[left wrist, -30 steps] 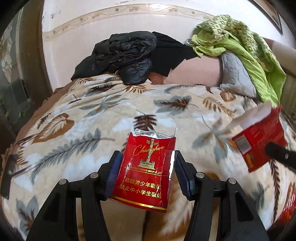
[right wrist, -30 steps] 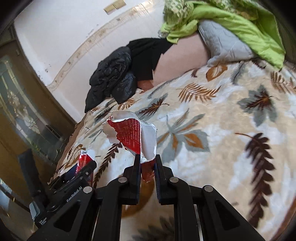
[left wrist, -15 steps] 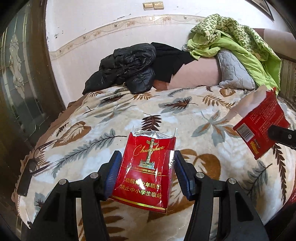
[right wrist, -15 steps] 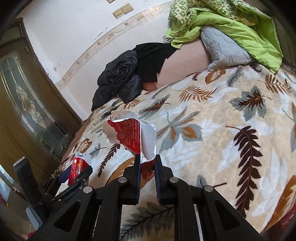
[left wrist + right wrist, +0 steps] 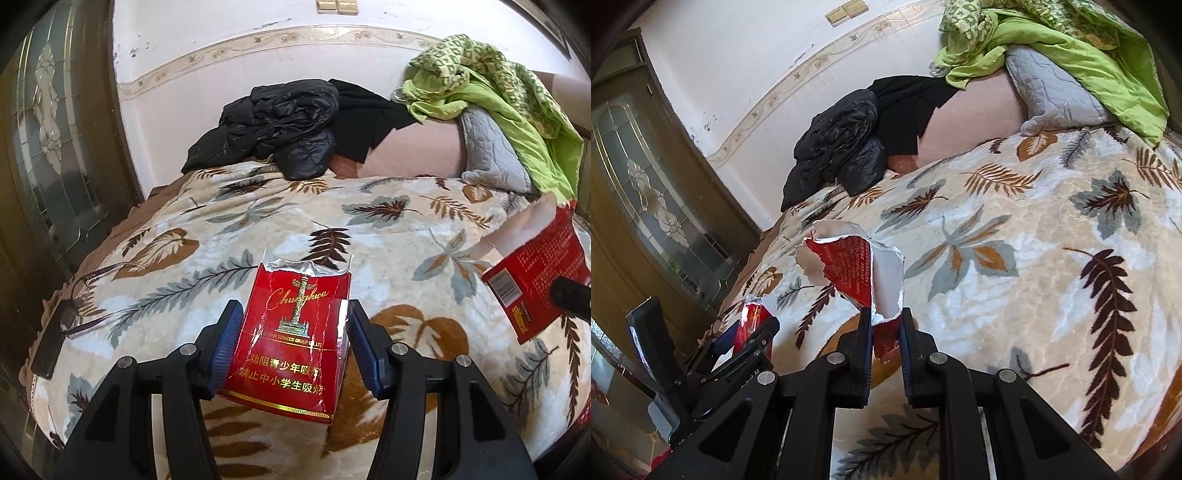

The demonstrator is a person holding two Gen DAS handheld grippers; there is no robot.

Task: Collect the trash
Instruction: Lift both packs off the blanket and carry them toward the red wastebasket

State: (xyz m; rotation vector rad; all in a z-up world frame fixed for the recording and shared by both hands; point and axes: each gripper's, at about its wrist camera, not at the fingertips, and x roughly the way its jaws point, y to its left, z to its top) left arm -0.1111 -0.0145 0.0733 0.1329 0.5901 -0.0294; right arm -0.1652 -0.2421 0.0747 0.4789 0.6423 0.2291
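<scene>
Fingers of left gripper clamp red cigarette pack by side edges; right gripper pinches torn red carton; both above leaf-print blanket; keep squeeze steady, packs upright, carry toward bin unseen

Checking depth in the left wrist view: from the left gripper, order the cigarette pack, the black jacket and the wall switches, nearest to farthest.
1. Cigarette pack, between the left gripper's fingers.
2. Black jacket, at the bed's far end, centre.
3. Wall switches, on the wall above, top edge.
</scene>
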